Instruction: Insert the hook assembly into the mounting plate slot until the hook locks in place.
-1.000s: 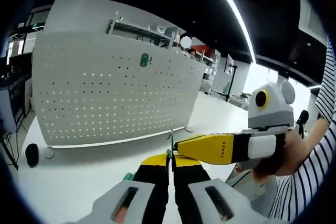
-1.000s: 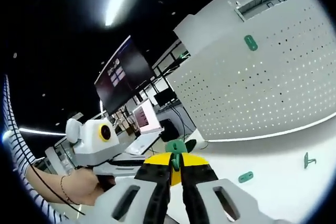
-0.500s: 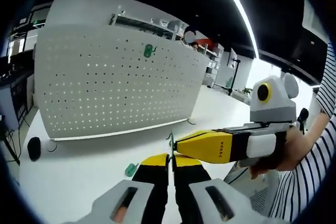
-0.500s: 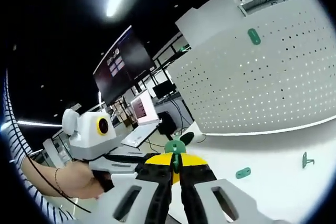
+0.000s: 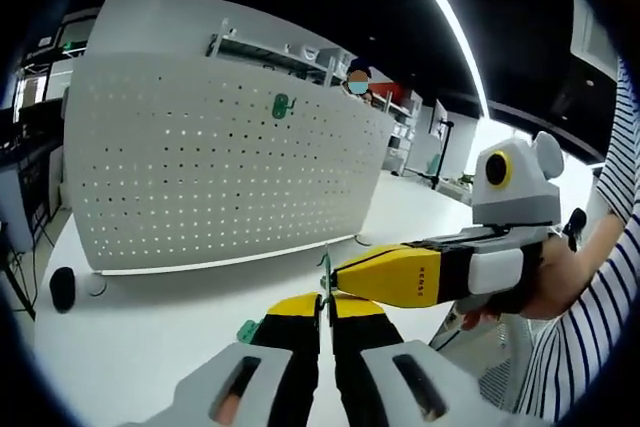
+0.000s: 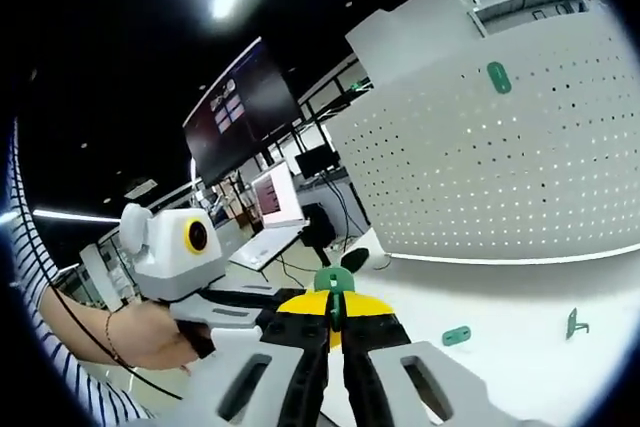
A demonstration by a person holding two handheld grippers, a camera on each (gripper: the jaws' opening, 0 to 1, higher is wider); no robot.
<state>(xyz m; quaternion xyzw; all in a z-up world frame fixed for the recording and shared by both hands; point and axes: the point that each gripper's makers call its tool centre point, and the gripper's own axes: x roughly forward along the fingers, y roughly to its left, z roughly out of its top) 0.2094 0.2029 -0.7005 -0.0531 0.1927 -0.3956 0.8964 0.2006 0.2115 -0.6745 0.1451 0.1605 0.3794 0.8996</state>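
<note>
Two grippers (image 5: pixel 327 299) (image 6: pixel 335 304), one pegboard (image 5: pixel 200 187), three green plates (image 6: pixel 498 77) (image 6: pixel 457 335) (image 6: pixel 329 280)

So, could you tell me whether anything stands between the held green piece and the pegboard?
Nothing visible does. The green piece sits pinched at the right hand-held gripper tips, and bare white table runs from there to the upright pegboard.
</note>
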